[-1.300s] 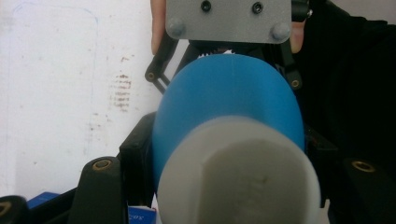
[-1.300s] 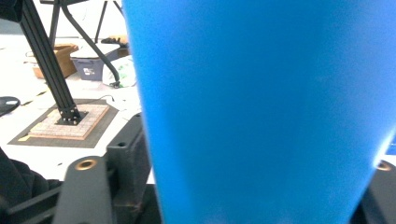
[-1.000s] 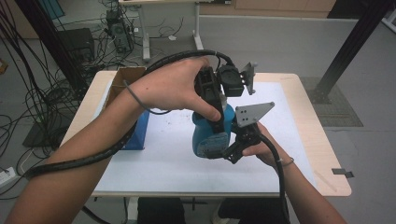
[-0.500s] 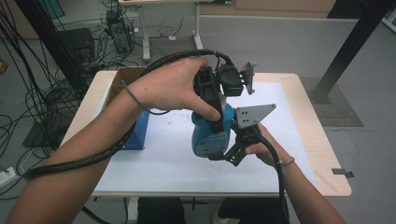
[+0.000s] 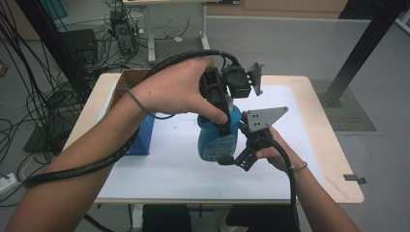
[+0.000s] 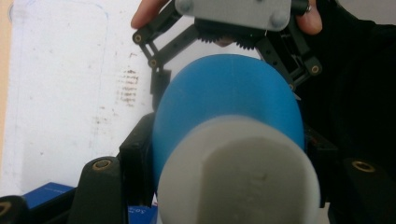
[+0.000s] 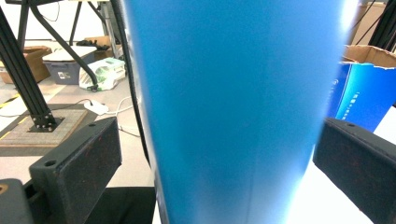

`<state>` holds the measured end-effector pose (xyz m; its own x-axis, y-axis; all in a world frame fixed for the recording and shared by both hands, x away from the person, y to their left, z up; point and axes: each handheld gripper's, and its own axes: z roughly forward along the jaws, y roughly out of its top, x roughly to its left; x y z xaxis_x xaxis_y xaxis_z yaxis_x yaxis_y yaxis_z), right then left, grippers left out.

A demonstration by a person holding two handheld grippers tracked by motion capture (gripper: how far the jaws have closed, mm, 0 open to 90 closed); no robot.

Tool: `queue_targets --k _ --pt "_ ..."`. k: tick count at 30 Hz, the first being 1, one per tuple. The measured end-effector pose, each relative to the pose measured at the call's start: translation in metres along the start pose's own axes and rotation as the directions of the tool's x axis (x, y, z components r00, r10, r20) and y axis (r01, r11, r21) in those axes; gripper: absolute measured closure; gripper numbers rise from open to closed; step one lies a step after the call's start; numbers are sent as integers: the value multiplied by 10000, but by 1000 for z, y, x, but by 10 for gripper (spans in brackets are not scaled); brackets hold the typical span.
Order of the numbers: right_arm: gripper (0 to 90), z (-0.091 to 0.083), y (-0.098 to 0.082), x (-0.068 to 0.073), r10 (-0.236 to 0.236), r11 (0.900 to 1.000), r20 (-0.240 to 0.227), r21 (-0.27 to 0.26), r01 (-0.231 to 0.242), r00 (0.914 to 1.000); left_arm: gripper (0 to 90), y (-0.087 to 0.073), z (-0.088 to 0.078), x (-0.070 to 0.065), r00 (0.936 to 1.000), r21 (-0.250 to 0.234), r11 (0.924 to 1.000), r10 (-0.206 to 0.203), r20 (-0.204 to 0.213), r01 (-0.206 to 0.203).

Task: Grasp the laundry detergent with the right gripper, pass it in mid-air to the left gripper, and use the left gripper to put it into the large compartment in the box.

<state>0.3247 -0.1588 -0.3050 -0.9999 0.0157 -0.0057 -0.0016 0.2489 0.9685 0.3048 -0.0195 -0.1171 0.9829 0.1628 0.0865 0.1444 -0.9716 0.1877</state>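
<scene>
high view. item: blue bottle (image 5: 218, 140), white cap, label on its side, held upright above the middle of the bench (image 5: 314, 125) over a white mat (image 5: 164, 164). left claw (image 5: 223, 126) comes down from above, in the person's left hand (image 5: 179, 92), and is clamped on the upper part of the bottle. right claw (image 5: 237, 157) sits low at the bottle's base on its right side, in the right hand (image 5: 270, 150); a grey three-cornered plate (image 5: 263, 118) on top of it. its jaws have just been opening and now stand apart with the bottle's lower end between them. a thick black cable (image 5: 87, 166) runs along the left forearm. a blue box (image 5: 145, 140) stands on the left part of the bench, an open brown carton (image 5: 126, 83) just behind it.

left gripper view. looks down along the bottle: white cap (image 6: 238, 172) nearest, blue bottle body (image 6: 229, 102) below it, black jaws pressed on both sides near the cap. right claw (image 6: 224, 79) beyond, linkage spread around the far end of the bottle. white mat (image 6: 65, 93) underneath, corner of the blue box (image 6: 46, 193) at lower left.

right gripper view. blue bottle (image 7: 233, 107) close up, standing between the two black jaws; a clear gap shows on each side, pads not touching. blue box (image 7: 362, 93) at right, brown carton (image 7: 369, 53) above it.
</scene>
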Motion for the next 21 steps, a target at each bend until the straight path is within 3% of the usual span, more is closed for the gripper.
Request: queue_targets --k 21 --pt "14 -43 -8 -3 349 9993 567 126 -357 9978 378 -13 -4 5 9992 38 9992 -409 -54 409"
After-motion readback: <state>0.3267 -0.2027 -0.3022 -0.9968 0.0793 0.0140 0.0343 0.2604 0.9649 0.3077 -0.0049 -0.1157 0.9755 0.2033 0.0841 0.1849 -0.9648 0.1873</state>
